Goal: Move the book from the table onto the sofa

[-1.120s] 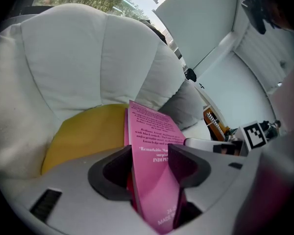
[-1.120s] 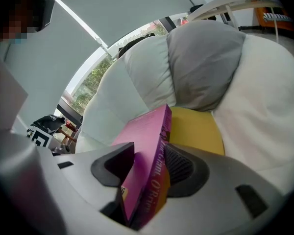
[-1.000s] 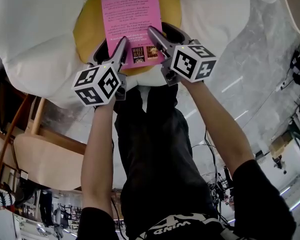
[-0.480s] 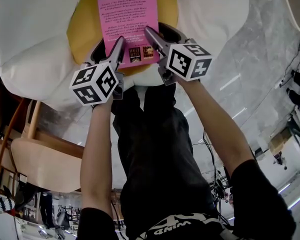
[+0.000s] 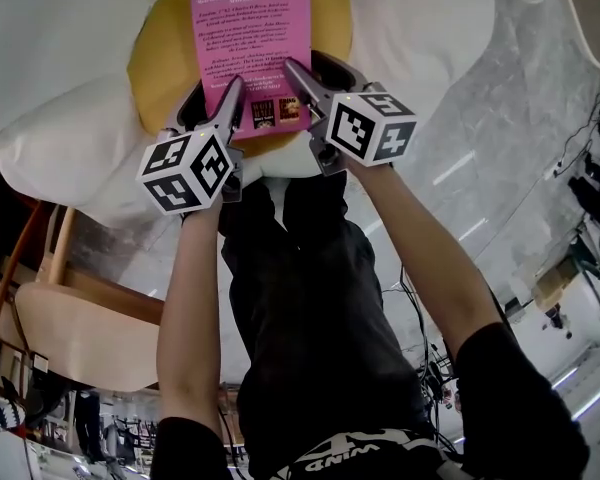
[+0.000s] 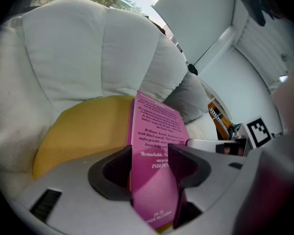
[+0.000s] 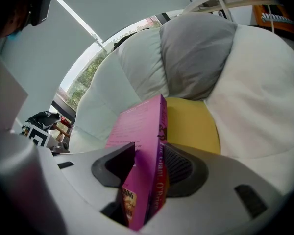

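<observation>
So at this point the book (image 5: pixel 252 53) was off the desk completely and hanging over the sofa (image 5: pixel 60 88), right above the yellow cushion (image 5: pixel 165 63) in the middle of the seat. The left claw (image 5: pixel 223 108) was clenched on the near left corner and the right claw (image 5: pixel 302 86) on the near right corner by the spine. In each claw's own view the pink cover sat squeezed tight between the jaws. The back cover faced up and both claws pointed down at a slant. The far edge of the book reached out over the cushion, but I couldn't tell if it was touching yet.

Looked to me like the set-down was the step in hand. How I'd have done it: lower both claws together at the same rate so the book didn't twist, since the two only had the one short edge. Let the far edge land on the yellow cushion first, then lay the rest flat. The cushion looked soft and domed, so I'd have aimed for its middle, not the side near the grey cushion (image 7: pixel 196 58), or the book might have slid off. Then release both claws together and back straight out, so neither jaw dragged the cover along.
</observation>
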Action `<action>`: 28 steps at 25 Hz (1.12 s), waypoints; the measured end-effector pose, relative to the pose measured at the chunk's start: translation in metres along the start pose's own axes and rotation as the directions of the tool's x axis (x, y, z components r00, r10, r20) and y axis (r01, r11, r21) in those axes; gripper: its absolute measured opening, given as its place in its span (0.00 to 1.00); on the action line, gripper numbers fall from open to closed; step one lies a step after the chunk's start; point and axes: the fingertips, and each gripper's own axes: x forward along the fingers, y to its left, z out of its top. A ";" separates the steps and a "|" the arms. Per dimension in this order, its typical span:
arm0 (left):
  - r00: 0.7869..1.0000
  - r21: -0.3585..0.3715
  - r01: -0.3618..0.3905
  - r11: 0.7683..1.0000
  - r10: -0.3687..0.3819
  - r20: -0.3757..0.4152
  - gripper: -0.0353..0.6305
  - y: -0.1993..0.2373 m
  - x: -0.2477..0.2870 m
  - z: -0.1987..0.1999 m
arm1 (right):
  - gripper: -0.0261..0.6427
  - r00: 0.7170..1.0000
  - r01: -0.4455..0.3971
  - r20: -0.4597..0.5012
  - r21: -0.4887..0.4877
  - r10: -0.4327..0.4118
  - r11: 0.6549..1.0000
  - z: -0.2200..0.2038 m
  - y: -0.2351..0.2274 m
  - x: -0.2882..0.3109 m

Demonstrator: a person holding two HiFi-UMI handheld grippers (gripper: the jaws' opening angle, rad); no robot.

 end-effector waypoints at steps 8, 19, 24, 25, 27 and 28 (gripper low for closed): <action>1.000 -0.005 0.016 1.000 -0.016 0.005 0.41 0.005 -0.003 0.000 | 0.31 1.000 -0.019 -0.008 -0.017 0.019 1.000 0.001 0.005 0.001; 1.000 0.024 -0.008 1.000 0.008 -0.018 0.41 0.004 -0.022 0.004 | 0.25 1.000 -0.002 -0.010 -0.025 0.002 1.000 0.007 0.009 -0.022; 1.000 0.014 -0.003 1.000 0.003 -0.022 0.41 -0.014 -0.035 0.009 | 0.24 1.000 0.002 -0.026 -0.029 -0.003 1.000 0.009 0.015 -0.040; 1.000 0.010 0.001 1.000 -0.001 -0.020 0.41 -0.018 -0.038 0.012 | 0.23 1.000 0.003 -0.029 -0.030 -0.004 1.000 0.010 0.020 -0.043; 1.000 0.004 0.006 1.000 -0.006 -0.013 0.39 -0.025 -0.046 0.017 | 0.21 0.999 0.002 -0.037 -0.032 -0.003 1.000 0.012 0.031 -0.049; 1.000 0.003 0.006 1.000 -0.006 -0.011 0.37 -0.030 -0.051 0.018 | 0.19 0.999 0.001 -0.043 -0.031 -0.003 1.000 0.011 0.036 -0.052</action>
